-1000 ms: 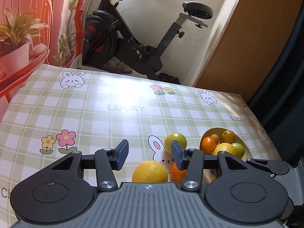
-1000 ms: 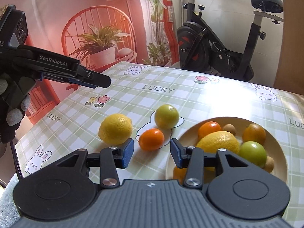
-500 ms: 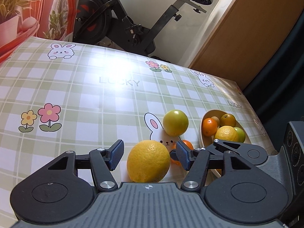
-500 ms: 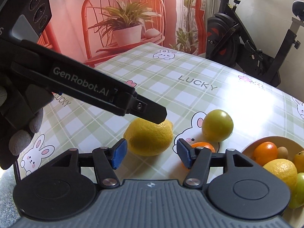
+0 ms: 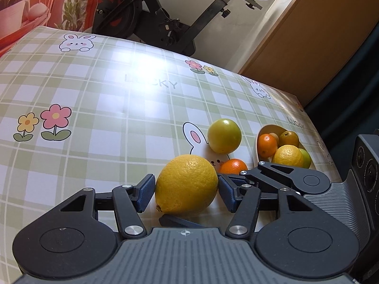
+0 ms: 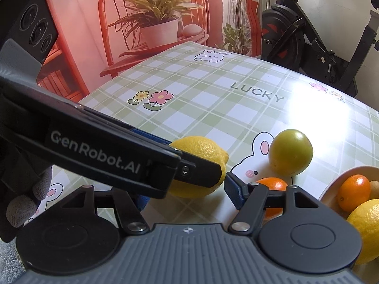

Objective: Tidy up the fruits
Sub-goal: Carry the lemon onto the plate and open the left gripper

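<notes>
Both pairs of tongs crowd around one big lemon (image 5: pixel 186 184) that sits on the table (image 5: pixel 99 108), whose glossy plastic cloth is checked in pale green and white and printed with rabbits, flowers and the word LUCKY. The left tongs (image 5: pixel 186 193) straddle the lemon, blue ribbed pads on either side of its pebbled yellow skin; the left pad stands just clear of it, the right one is so close that I cannot tell whether it touches, so the fruit is framed rather than squeezed. The right tongs (image 6: pixel 187 195) come in from the side, their jaws opening, with the lemon partly between them and the black arm of the left tool crossing in front; one of their pads lies flat on the cloth under the lemon's near side. A gloved hand (image 6: pixel 21 189) in dark knit grips the left tool. Just beyond the lemon lies a small smooth orange (image 5: pixel 233 166), and past that a round, waxy yellow-green fruit (image 5: pixel 224 135), both loose on the cloth. To the right stands a cream bowl (image 5: pixel 257 146) with a curved rim, holding oranges, another dimpled lemon and a green fruit piled together. A black exercise bike (image 5: pixel 151 16) stands behind the table.
</notes>
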A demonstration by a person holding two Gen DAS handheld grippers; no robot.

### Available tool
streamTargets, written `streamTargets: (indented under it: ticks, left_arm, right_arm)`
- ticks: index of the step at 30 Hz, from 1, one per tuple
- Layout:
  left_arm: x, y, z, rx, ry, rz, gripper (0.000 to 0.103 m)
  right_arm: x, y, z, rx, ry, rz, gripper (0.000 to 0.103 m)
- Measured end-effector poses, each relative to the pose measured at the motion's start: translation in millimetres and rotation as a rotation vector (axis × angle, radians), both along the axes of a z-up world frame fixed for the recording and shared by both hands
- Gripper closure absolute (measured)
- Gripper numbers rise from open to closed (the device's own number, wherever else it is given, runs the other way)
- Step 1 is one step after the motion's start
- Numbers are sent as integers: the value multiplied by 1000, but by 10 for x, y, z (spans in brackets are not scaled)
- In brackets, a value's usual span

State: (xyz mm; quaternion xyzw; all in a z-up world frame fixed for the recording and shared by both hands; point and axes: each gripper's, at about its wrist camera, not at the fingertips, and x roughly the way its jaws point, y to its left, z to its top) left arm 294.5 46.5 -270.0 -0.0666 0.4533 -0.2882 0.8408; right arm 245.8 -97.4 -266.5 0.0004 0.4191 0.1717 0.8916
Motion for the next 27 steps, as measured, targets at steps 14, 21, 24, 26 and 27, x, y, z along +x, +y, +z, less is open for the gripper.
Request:
streamTargets:
  ticks: [14, 21, 24, 26, 27]
  left_arm:
    - [-299, -261, 215, 59, -74, -43, 41]
    - [-420, -587, 397, 53, -125, -92, 41]
    - [-470, -752, 435, 47, -135, -122, 41]
    - [-515, -873, 455, 43, -140, -142, 41]
    - [-553, -952, 456, 44, -145, -156, 41]
  right_arm:
    - [-307, -126, 120, 50, -16, -58, 38]
    - [-536, -347, 328, 55, -80, -122, 38]
    - [-661, -496, 402, 65, -102, -161, 38]
    - [-743, -586, 440, 65, -114, -184, 38]
    - [-796, -648, 460, 64, -119, -199, 38]
